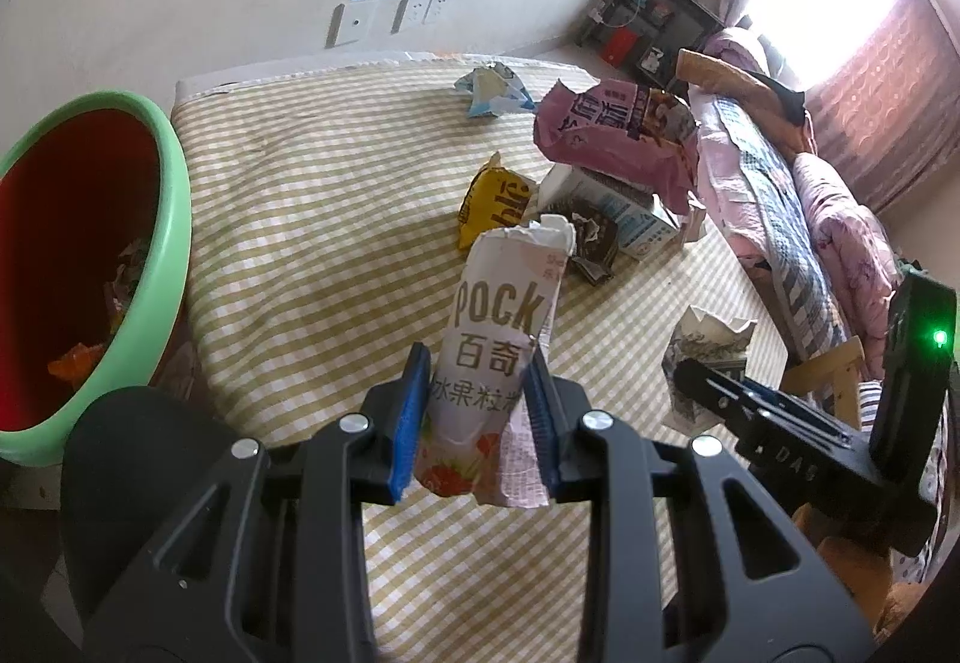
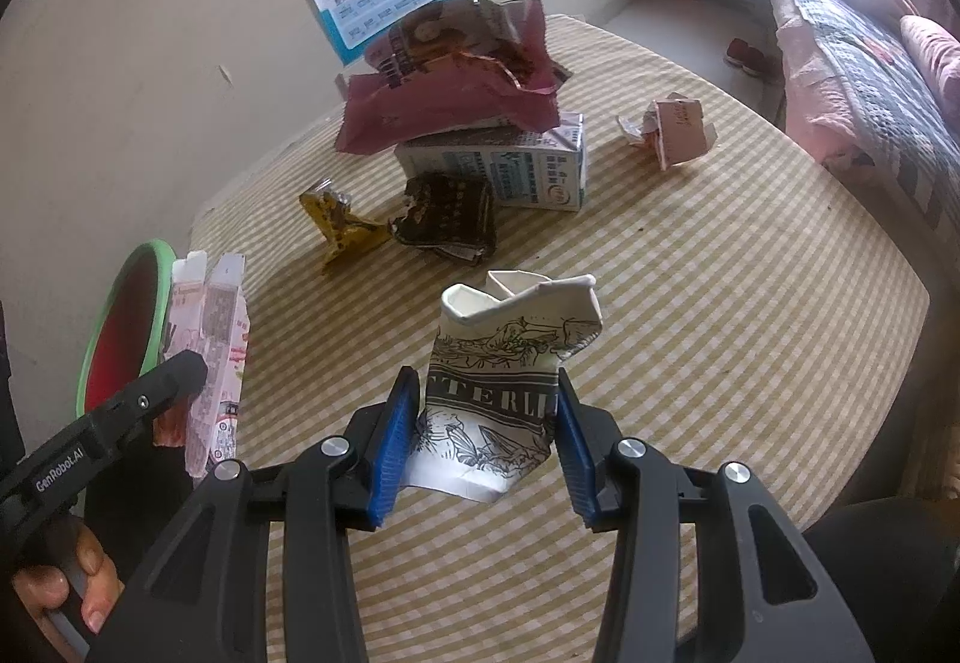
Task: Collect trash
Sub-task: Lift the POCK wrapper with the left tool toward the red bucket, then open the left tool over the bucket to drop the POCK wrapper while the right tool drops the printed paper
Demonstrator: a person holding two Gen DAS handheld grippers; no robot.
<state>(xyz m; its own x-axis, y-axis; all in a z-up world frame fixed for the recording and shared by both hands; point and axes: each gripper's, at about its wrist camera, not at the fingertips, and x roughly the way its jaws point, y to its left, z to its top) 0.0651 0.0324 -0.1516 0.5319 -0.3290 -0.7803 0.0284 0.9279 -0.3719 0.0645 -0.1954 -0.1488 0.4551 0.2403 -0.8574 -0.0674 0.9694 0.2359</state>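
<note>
Checked cloth over a round surface point(image 2: 690, 303), posters on the wall behind, a bed along the right edge. Left hand-held gripper point(image 1: 477, 411) clamped narrowly on a pink Pocky box point(image 1: 498, 339), box upright, long axis running up and away from the pads, clear of the cloth. Right hand-held gripper point(image 2: 489, 438) closed partway on a crumpled paper cup point(image 2: 510, 381), printed black on white, crushed mouth uppermost; whether the cup's base is off the cloth, hard to tell. Red basin point(image 1: 78, 267) with a green rim beyond the surface's left edge, scraps already inside: just left of the box, well apart from the cup, so left hand much the nearer for a drop. Remaining near the far edge, counted: one yellow wrapper point(image 2: 342, 231), one dark wrapper point(image 2: 450, 219), one milk carton point(image 2: 510, 171) with one maroon bag point(image 2: 450, 87) lying on top, one small crumpled packet point(image 2: 672, 129) toward the bed side. Five pieces loose, two in grip.
</note>
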